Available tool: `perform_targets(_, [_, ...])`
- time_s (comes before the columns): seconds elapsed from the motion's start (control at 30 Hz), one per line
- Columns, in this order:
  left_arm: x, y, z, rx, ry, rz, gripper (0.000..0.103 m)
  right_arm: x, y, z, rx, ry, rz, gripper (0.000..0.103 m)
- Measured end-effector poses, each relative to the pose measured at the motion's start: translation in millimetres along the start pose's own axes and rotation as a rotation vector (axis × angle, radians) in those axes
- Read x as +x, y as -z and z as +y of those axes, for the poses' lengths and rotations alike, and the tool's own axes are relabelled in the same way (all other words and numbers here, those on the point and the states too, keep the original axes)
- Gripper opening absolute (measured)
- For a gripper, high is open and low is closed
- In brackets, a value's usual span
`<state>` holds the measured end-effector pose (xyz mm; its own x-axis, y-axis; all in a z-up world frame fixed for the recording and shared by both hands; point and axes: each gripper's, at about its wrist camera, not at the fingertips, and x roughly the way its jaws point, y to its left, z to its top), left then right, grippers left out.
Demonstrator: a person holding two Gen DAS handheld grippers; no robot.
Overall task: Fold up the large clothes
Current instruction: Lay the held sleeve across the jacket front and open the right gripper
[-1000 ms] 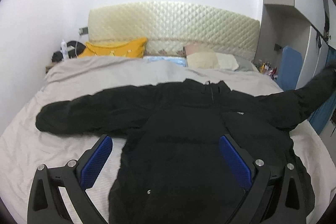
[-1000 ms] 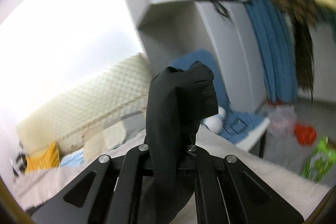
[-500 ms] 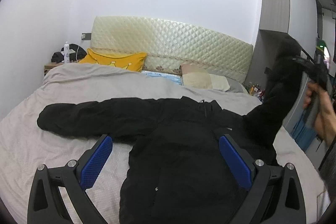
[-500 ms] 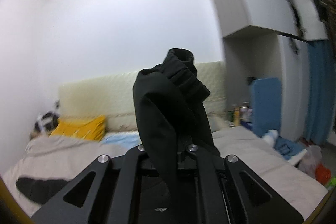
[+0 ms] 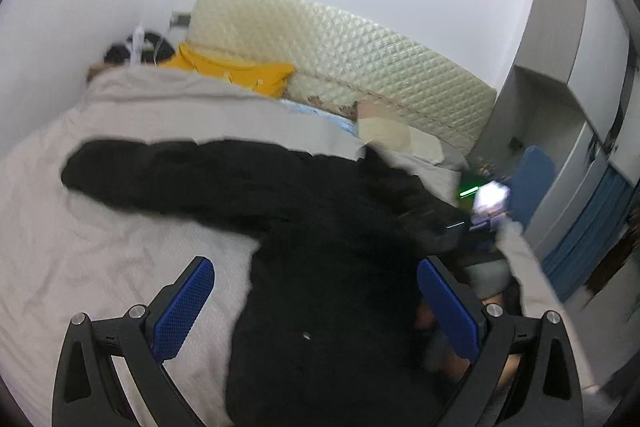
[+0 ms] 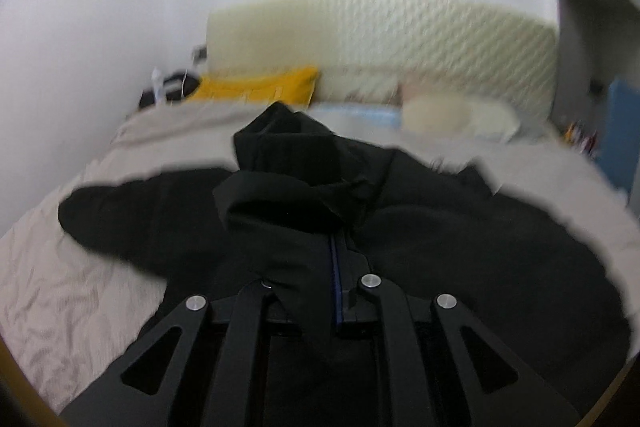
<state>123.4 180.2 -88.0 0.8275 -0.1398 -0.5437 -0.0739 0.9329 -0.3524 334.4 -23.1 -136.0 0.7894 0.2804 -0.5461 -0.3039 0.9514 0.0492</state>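
Note:
A large black jacket [image 5: 320, 219] lies spread on the bed, its left sleeve [image 5: 140, 175] stretched out to the left. My left gripper [image 5: 316, 299] is open, its blue pads [image 5: 184, 303] straddling the jacket's lower body above it. My right gripper [image 6: 320, 287] is shut on the jacket's right sleeve cuff [image 6: 288, 163] and holds it over the jacket's chest [image 6: 440, 235]. In the left wrist view the right gripper and hand show blurred at the jacket's right side [image 5: 472, 223].
The bed has a beige cover [image 5: 100, 259], a yellow pillow [image 5: 236, 71], a cream pillow [image 5: 396, 135] and a quilted headboard [image 5: 360, 55]. A grey wardrobe [image 5: 568, 75] and blue curtain [image 5: 592, 223] stand to the right. A nightstand with clutter [image 5: 132, 51] is at the back left.
My right gripper has swung the sleeve from high in the air at the right down and leftward over the jacket's chest. My left gripper has tilted and stays open above the jacket.

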Motion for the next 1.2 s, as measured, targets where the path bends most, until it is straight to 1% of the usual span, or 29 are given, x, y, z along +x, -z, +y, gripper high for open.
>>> perform_targets(0.03, [1.7, 0.7, 1.9, -0.011, 0.016, 0.006, 0.103, 11.4, 9.9, -2.0, 0.015, -0.002, 0.031, 0.01])
perform_targets(0.1, [7.1, 3.0, 5.1, -0.026, 0.009, 0.015, 0.103, 36.6, 29.9, -1.0, 0.02, 0.007, 0.094, 0.01])
perform_targets(0.17, [15.2, 4.5, 5.2, -0.006, -0.019, 0.028, 0.103, 45.8, 38.2, -0.7, 0.016, 0.015, 0.101, 0.01])
perform_targets(0.27, [27.2, 7.0, 5.2, 0.017, -0.04, 0.059, 0.103, 39.5, 37.9, -4.3, 0.016, 0.028, 0.098, 0.01])
perform_targets(0.33, [34.1, 8.0, 5.7, 0.025, -0.054, 0.078, 0.103, 44.3, 37.7, -0.9, 0.015, 0.027, 0.099, 0.01])
perform_targets(0.43, [36.3, 9.4, 4.5, 0.045, -0.079, 0.078, 0.103, 49.2, 36.3, -0.1, 0.022, 0.025, 0.102, 0.01])
perform_targets(0.47, [35.8, 10.6, 5.3, 0.049, -0.083, 0.078, 0.103, 48.8, 40.2, 1.8, 0.024, 0.025, 0.103, 0.01])
perform_targets(0.6, [33.3, 11.8, 3.3, 0.06, -0.093, 0.072, 0.103, 41.5, 37.5, 5.7, 0.016, 0.032, 0.105, 0.011])
perform_targets(0.73, [33.1, 11.0, 0.1, 0.08, -0.124, 0.061, 0.103, 34.0, 36.1, 5.0, 0.046, 0.025, 0.139, 0.011])
perform_targets(0.83, [34.2, 11.7, -1.4, 0.087, -0.127, 0.066, 0.103, 25.6, 33.5, 7.9, 0.043, 0.025, 0.164, 0.014])
perform_targets(0.87, [34.7, 11.9, -1.9, 0.09, -0.124, 0.071, 0.103, 22.5, 33.0, 9.5, 0.045, 0.028, 0.169, 0.017])
perform_targets(0.93, [35.8, 12.7, -3.0, 0.095, -0.124, 0.076, 0.103, 16.3, 32.4, 13.4, 0.037, 0.042, 0.179, 0.034])
perform_targets(1.0, [36.6, 12.9, -3.7, 0.098, -0.133, 0.08, 0.103, 8.2, 33.7, 17.7, 0.012, 0.036, 0.187, 0.083])
perform_targets(1.03, [36.5, 13.2, -4.4, 0.101, -0.135, 0.079, 0.103, 2.7, 34.0, 19.4, -0.001, 0.031, 0.174, 0.089])
perform_targets(1.07, [35.8, 14.0, -5.3, 0.105, -0.138, 0.076, 0.103, -5.2, 33.8, 20.4, -0.007, 0.03, 0.15, 0.089])
perform_targets(1.2, [32.5, 15.7, -9.7, 0.121, -0.144, 0.062, 0.103, -25.7, 31.3, 12.6, 0.019, 0.026, 0.127, 0.089])
